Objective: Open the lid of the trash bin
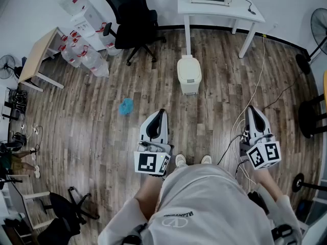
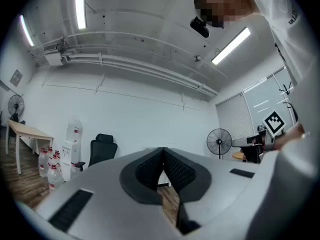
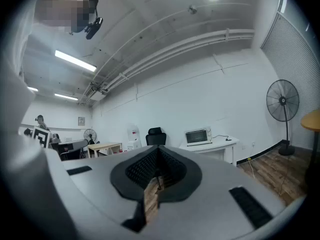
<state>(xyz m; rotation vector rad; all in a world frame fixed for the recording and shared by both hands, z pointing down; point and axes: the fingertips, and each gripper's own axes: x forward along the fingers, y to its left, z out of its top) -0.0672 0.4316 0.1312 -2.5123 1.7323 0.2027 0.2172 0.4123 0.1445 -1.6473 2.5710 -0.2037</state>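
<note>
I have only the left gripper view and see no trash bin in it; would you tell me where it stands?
Observer: The trash bin stands on the wooden floor straight ahead of the person, beside a leg of the white table.
Operator: Thank you. Is its lid open?
Observer: No, the lid is down.
Operator: Are the tongs near it?
Observer: No. The left tongs and the right tongs are held low, just ahead of the person's shoes and well short of the bin.
Operator: Do the right tongs hold anything?
Observer: No. The right gripper view shows them shut on nothing.
</note>
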